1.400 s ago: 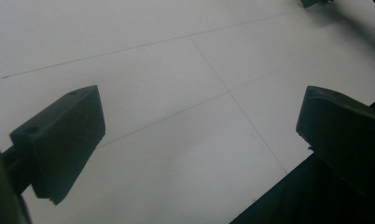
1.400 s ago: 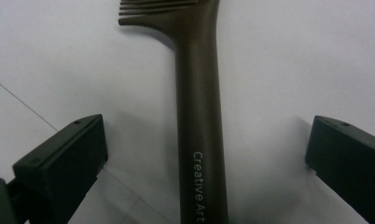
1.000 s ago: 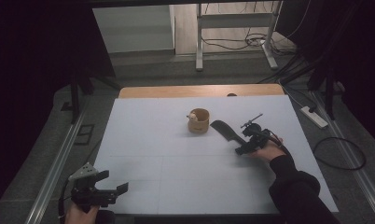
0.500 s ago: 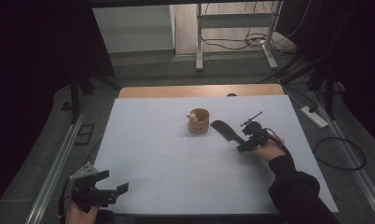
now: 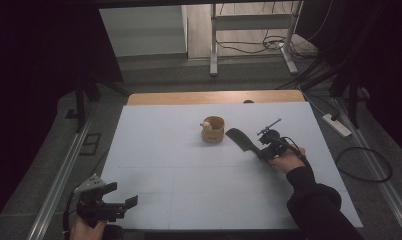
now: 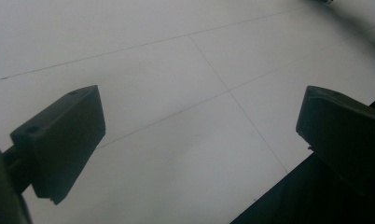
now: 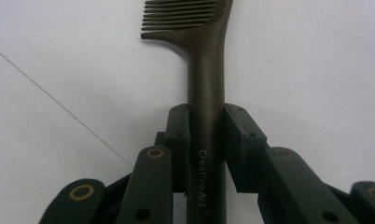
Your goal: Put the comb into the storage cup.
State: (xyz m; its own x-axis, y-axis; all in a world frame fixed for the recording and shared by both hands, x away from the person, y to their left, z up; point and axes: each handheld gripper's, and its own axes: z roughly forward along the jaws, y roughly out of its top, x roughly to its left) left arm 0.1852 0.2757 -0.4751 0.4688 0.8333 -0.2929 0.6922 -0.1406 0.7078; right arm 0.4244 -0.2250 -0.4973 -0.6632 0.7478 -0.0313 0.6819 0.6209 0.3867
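Grasp step: right tongs (image 7: 206, 140), jaws just closed, are clamped on the handle of the dark brown wooden comb (image 7: 202, 60), lying on the white tabletop (image 5: 189, 175) at 4 o'clock of the round wooden cup (image 5: 213, 129). Left tongs (image 5: 120, 202) are held wide open, empty. Next, a straight lift is probably needed.

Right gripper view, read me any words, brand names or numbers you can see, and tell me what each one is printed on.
"Creative Art": pale lettering running lengthwise along the dark handle of the comb, where the right claw has just been closing around it with the handle between its jaws.
The lower end of that lettering runs out at the bottom edge, so any further text is cut off.
No other words, numbers or signs are readable on the white table.
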